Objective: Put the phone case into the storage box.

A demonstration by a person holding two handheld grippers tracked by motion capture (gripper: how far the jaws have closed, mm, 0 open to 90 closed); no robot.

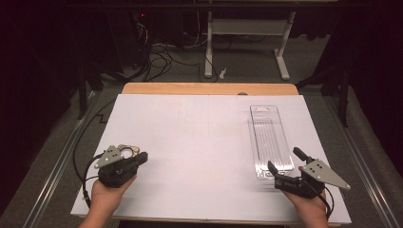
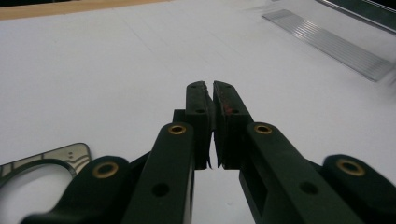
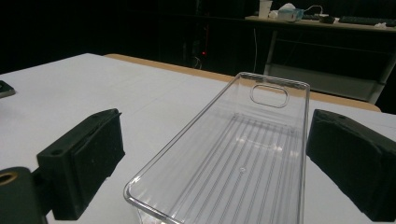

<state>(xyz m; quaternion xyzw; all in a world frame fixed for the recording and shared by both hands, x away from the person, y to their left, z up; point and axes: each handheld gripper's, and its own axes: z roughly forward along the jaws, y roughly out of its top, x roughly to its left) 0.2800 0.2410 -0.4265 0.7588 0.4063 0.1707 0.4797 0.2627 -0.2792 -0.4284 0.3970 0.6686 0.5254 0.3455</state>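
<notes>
We saw a white tabletop (image 1: 199,142) carrying a clear plastic tray (image 1: 270,140), long and narrow, lying right of centre with its long axis running from near to far. Its floor was ribbed, and a slot-shaped handle hole pierced its far end wall. The tray was empty.

The right tool (image 1: 283,164) rested at the near right of the tabletop, held in the person's right hand (image 1: 311,209). Its jaws stood wide apart, one on either side of the tray's near end. In the right gripper view (image 3: 215,168) the two black pads flanked the tray's near corners with a gap visible on each side, so we judged that they did not press on the tray walls.

The left tool (image 1: 141,156) lay at the near left, well apart from the tray, held in the person's left hand (image 1: 107,192). In the left gripper view (image 2: 213,93) its jaws stood nearly together, with only a thin slit between the pads and nothing between them.

Just beside the left tool, on its far side, lay a small flat metal plate with a round hole (image 1: 127,151); we also saw its corner in the left gripper view (image 2: 44,161).
</notes>
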